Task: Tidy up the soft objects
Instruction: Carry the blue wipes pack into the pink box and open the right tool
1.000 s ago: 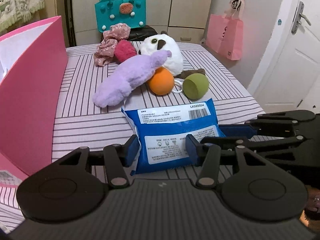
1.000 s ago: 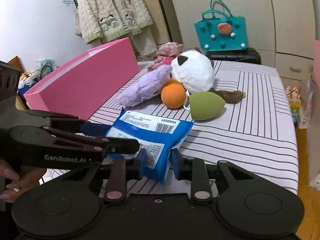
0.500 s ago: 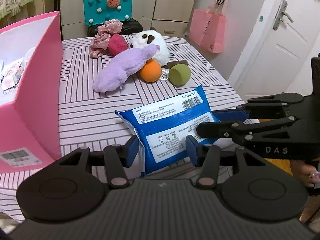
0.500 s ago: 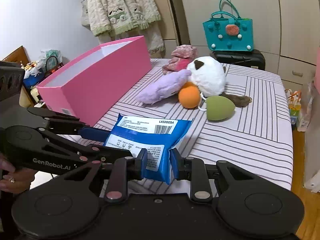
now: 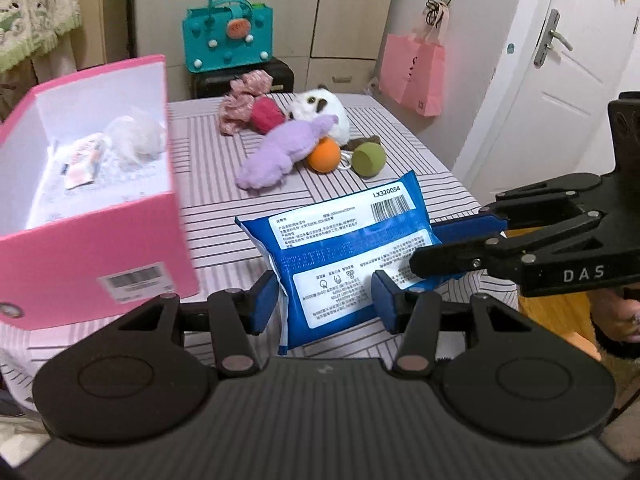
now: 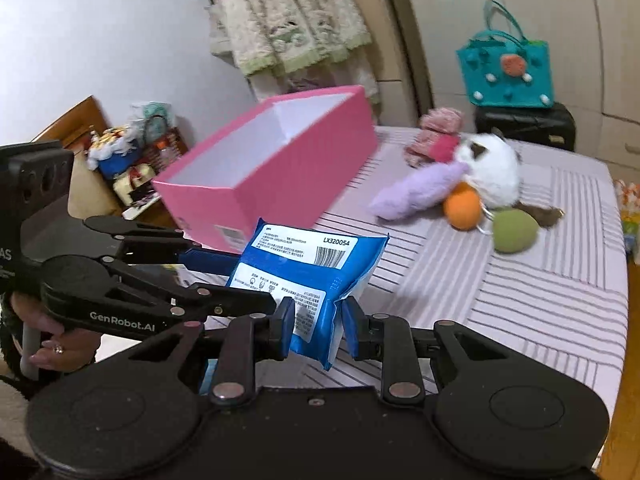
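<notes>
Item: blue wipes pack (image 5: pixel 344 252), soft, white label panels and a barcode facing up; you hold it in the air above the striped table (image 5: pixel 208 172), just beside the near end of the pink box (image 5: pixel 92 260). Your left gripper (image 5: pixel 326 300) is partly closed, its blue pads pressing the pack's near end from both sides. Your right gripper (image 6: pixel 316 326) is pinched almost fully together on the pack's corner, squeezing it thin. Pink box: open-topped, white inside, with a pale bundle and a small printed packet lying on its floor. Farther along the table, grouped and touching: purple plush (image 5: pixel 284 152), orange ball (image 5: pixel 325 155), green ball (image 5: pixel 368 159), white plush animal (image 5: pixel 324 114), red plush piece (image 5: pixel 266 114) and pink frilled cloth (image 5: pixel 240 104). Behind the table: teal bag (image 5: pixel 228 36).
</notes>
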